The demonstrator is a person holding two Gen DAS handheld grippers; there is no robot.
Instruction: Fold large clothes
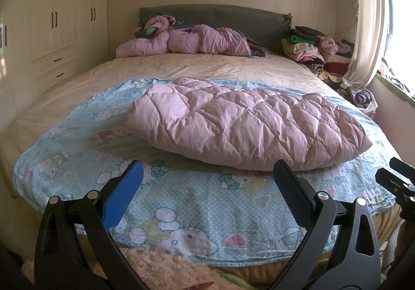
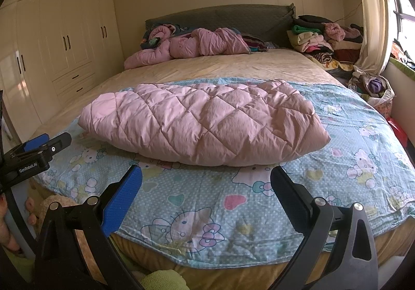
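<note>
A pink quilted garment [image 1: 246, 124] lies folded into a long puffy bundle across a light blue cartoon-print sheet [image 1: 181, 212] on the bed. It also shows in the right wrist view [image 2: 202, 121] on the same sheet [image 2: 233, 201]. My left gripper [image 1: 207, 170] is open and empty, hovering over the sheet just short of the garment's near edge. My right gripper [image 2: 206, 173] is open and empty, at the same distance from the garment. The left gripper [image 2: 39, 146] shows at the left edge of the right wrist view; part of the right one [image 1: 396, 178] shows in the left wrist view.
A crumpled pink duvet [image 1: 186, 43] lies by the grey headboard [image 1: 220, 12]. Stacks of folded clothes [image 1: 308, 48] stand at the right of the bed, with a bag of clothes [image 1: 360, 98] below the curtain. A cream wardrobe [image 1: 52, 30] fills the left wall.
</note>
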